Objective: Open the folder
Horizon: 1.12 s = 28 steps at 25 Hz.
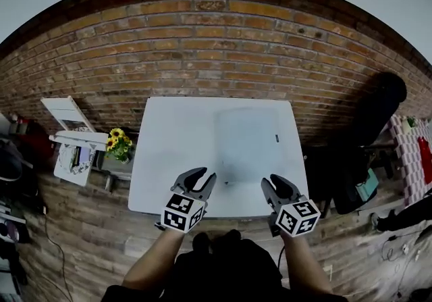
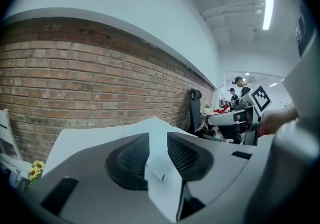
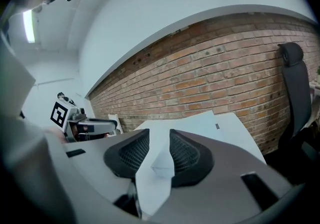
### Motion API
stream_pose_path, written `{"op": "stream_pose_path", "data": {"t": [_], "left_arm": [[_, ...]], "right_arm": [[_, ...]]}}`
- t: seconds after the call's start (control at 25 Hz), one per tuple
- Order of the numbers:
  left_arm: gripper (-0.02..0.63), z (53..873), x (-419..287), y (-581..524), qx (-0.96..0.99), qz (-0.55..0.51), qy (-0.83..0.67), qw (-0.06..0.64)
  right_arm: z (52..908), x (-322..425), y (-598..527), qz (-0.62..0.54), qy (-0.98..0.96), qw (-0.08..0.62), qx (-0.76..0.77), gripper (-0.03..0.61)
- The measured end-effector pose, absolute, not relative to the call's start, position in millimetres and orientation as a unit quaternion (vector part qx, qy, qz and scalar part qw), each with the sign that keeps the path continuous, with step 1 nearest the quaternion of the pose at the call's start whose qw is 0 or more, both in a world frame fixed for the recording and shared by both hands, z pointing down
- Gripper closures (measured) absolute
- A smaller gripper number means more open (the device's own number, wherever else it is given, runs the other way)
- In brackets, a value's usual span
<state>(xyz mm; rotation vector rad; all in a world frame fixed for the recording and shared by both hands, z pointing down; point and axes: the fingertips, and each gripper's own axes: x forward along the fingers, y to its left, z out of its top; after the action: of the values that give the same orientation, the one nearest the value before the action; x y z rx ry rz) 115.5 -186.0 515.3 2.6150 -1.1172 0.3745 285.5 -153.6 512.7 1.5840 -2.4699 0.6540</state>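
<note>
A pale, see-through folder (image 1: 246, 142) lies flat and closed on the right half of the white table (image 1: 169, 159), with a small dark clasp (image 1: 276, 138) at its right edge. Both grippers hover at the table's near edge. My left gripper (image 1: 206, 173) sits just left of the folder's near corner, open, with nothing between its jaws (image 2: 158, 143). My right gripper (image 1: 270, 180) is by the folder's near right corner, also open and empty (image 3: 159, 143). In the right gripper view the folder (image 3: 197, 127) stretches ahead past the jaws.
A brick wall (image 1: 216, 44) runs behind the table. Sunflowers (image 1: 119, 144) and a white stand (image 1: 71, 152) sit at the table's left. A black office chair (image 1: 378, 108) and clutter stand at its right. People (image 2: 239, 87) are far off in the room.
</note>
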Motion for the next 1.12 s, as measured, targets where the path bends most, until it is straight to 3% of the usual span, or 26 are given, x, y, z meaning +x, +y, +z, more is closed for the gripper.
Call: {"op": "stream_pose_path", "data": {"t": [0.28, 0.72, 1.12], "left_arm": [[0.492, 529.5, 113.3, -192.2, 0.876, 0.14, -0.434, 0.155], [0.491, 550.9, 141.7, -204.3, 0.839, 0.169, -0.49, 0.166], [0.428, 592.9, 182.5, -196.0, 0.858, 0.227, -0.427, 0.174]], "right_arm": [[542.6, 297.6, -184.0, 0.215, -0.834, 0.12, 0.493, 0.406], [575.8, 352.8, -210.3, 0.248, -0.844, 0.139, 0.455, 0.342], [620.8, 369.2, -217.9, 0.327, -0.807, 0.142, 0.471, 0.31]]}}
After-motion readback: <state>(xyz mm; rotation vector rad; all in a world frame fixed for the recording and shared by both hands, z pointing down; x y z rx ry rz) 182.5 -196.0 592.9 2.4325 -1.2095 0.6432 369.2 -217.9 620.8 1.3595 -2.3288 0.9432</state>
